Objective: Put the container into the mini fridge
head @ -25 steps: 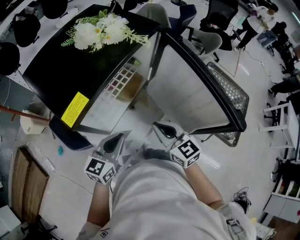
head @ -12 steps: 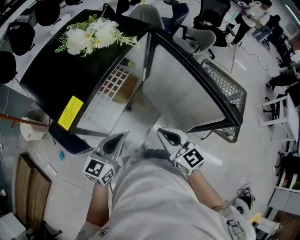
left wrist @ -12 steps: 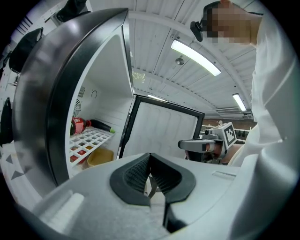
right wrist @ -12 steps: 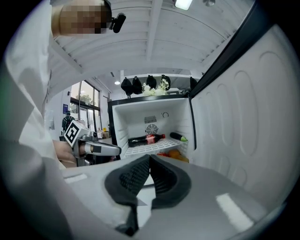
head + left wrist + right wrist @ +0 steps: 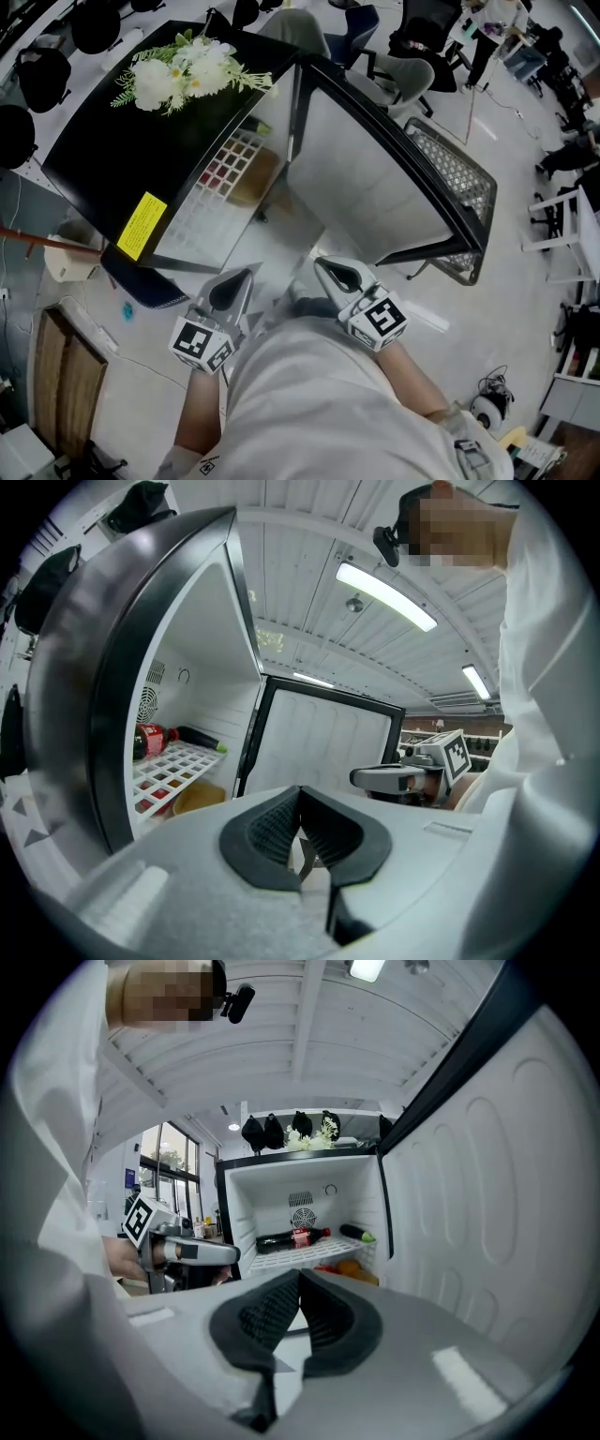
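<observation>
Two empty tools, left gripper (image 5: 300, 808) and right gripper (image 5: 300, 1283), jaws pressed together, before open mini fridge (image 5: 112, 150). Tan container (image 5: 199, 799) inside: probably light, rigid; suits rim grip.

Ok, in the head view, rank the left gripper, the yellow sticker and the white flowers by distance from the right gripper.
1. Left gripper, just left of the right gripper.
2. Yellow sticker, on the black fridge top's near corner.
3. White flowers, at the top's far end.
</observation>
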